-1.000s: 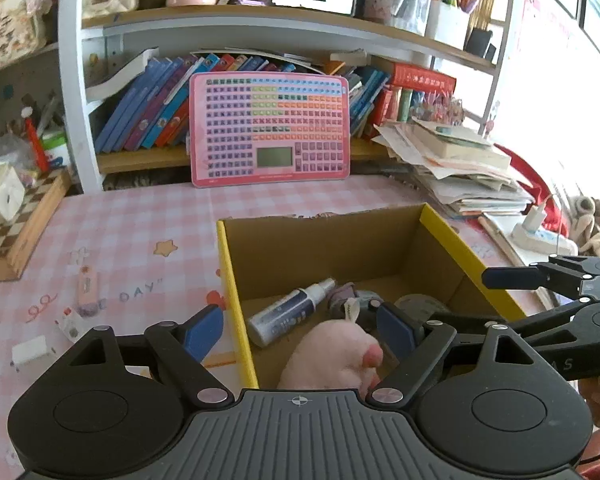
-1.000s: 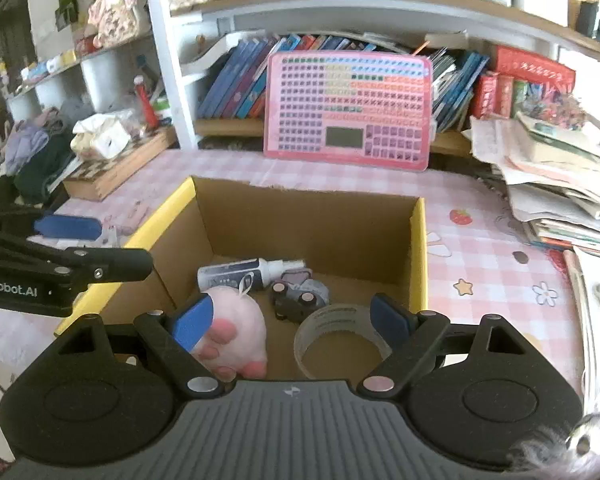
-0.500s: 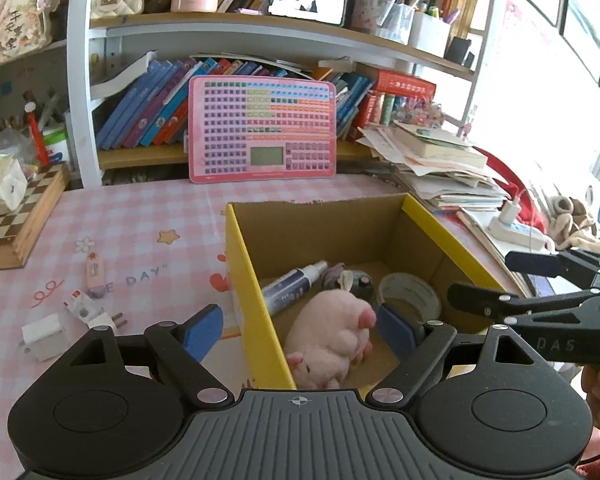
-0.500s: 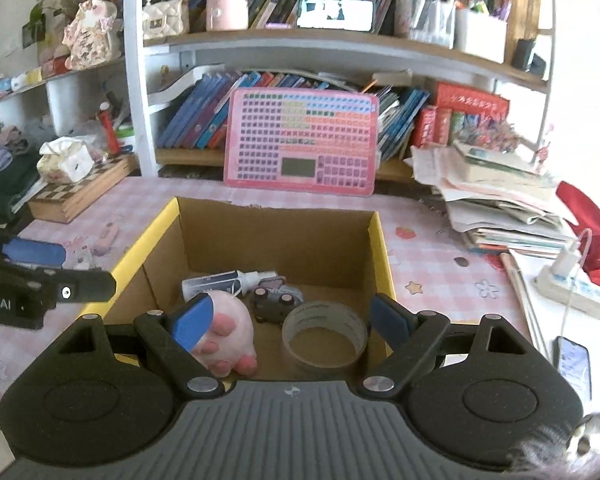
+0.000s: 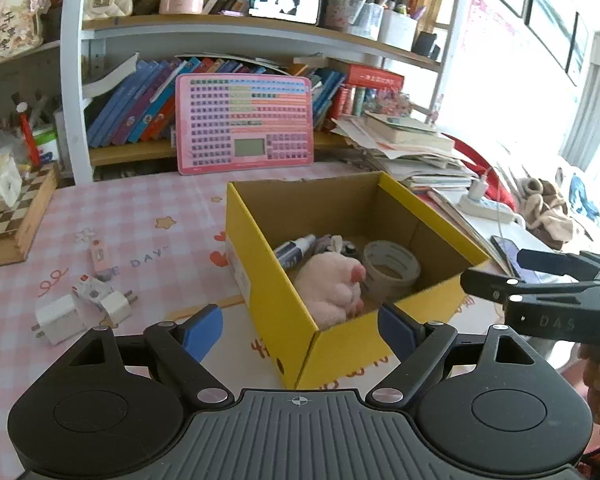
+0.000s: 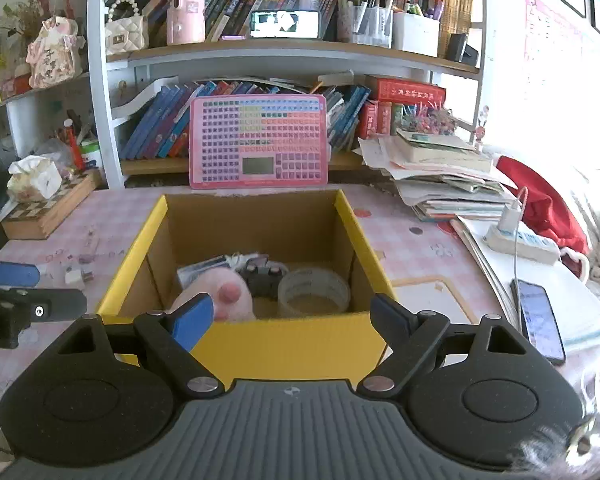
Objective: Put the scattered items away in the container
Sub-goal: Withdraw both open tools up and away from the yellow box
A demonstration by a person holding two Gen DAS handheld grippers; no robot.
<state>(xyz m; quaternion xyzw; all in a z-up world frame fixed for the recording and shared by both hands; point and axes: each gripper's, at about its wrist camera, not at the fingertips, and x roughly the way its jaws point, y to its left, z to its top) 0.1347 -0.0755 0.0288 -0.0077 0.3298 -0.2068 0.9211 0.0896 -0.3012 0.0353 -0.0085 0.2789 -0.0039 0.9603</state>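
Note:
A yellow cardboard box (image 5: 260, 264) (image 6: 284, 340) stands on the pink checked table. Inside lie a pink plush toy (image 5: 332, 284) (image 6: 220, 292), a spray bottle (image 5: 294, 250), a tape roll (image 5: 390, 268) (image 6: 314, 292) and a small dark toy car (image 6: 262, 276). Two white plug adapters (image 5: 58, 318) (image 5: 116, 306), a small packet (image 5: 90, 286) and a pink stick (image 5: 98, 254) lie on the table left of the box. My left gripper (image 5: 300, 330) is open and empty, in front of the box. My right gripper (image 6: 290, 320) is open and empty, at the box's near wall.
A pink keyboard toy (image 5: 244, 120) leans on a bookshelf at the back. A chessboard box (image 5: 16, 216) with tissues stands far left. Stacked papers (image 6: 440, 176), a power strip (image 6: 520, 240) and a phone (image 6: 538, 320) lie right of the box.
Both grippers have drawn back and up from over the box, so it now looks smaller and farther. Both stay open and empty. The box contents have not moved.

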